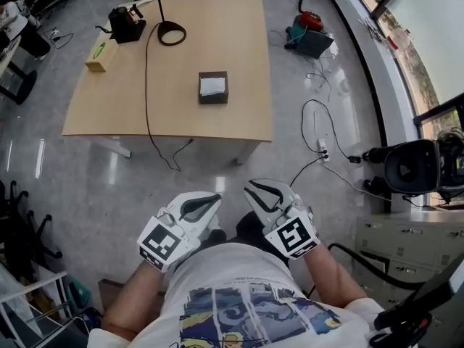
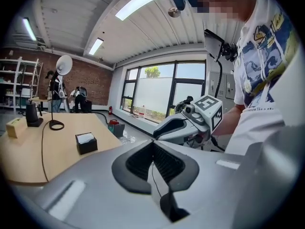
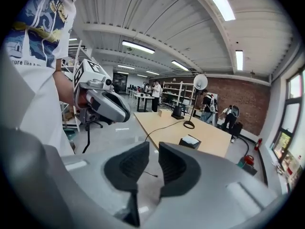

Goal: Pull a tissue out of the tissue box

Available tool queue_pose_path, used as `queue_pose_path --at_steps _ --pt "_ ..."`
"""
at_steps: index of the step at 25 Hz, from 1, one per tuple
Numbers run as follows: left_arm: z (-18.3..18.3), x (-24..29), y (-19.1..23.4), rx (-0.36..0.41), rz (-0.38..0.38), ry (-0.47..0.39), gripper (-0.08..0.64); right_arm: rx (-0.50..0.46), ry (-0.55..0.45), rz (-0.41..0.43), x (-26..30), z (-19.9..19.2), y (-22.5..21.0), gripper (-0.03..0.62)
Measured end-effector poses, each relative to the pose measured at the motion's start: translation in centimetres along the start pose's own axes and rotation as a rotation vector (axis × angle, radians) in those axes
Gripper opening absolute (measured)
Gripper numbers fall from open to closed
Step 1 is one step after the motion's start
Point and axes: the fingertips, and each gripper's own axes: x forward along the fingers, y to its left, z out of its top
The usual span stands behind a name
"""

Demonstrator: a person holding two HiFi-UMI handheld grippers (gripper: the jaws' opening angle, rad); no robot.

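Observation:
A dark tissue box [image 1: 213, 87] with a white tissue showing at its top stands near the middle of the wooden table [image 1: 217, 27]. It is far ahead of both grippers, small in the left gripper view [image 2: 86, 142] and the right gripper view [image 3: 189, 141]. My left gripper [image 1: 216, 196] is held close to the body over the floor, its jaws [image 2: 153, 143] touching at the tips, nothing between them. My right gripper [image 1: 250, 185] hangs beside it, its jaws [image 3: 154, 149] a narrow gap apart and empty.
At the table's far left stand a black kettle-like object [image 1: 127, 22], a yellow box [image 1: 101, 53] and a lamp with a ring base [image 1: 172, 32], its cable running off the near edge. Cables and a red machine [image 1: 310, 22] lie on the floor to the right. Cabinets [image 1: 406, 245] stand at the right.

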Motion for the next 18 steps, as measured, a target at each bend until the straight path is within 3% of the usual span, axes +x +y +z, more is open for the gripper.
queue_pose_path --at_steps 10,18 --pt "0.5 0.3 7.5 -0.08 0.12 -0.033 0.003 -0.164 0.059 0.045 7.6 0.2 -7.1 0.052" --pt "3.6 4.0 14.4 -0.125 0.236 -0.042 0.003 -0.428 0.139 0.108 15.9 -2.2 -15.8 0.083"
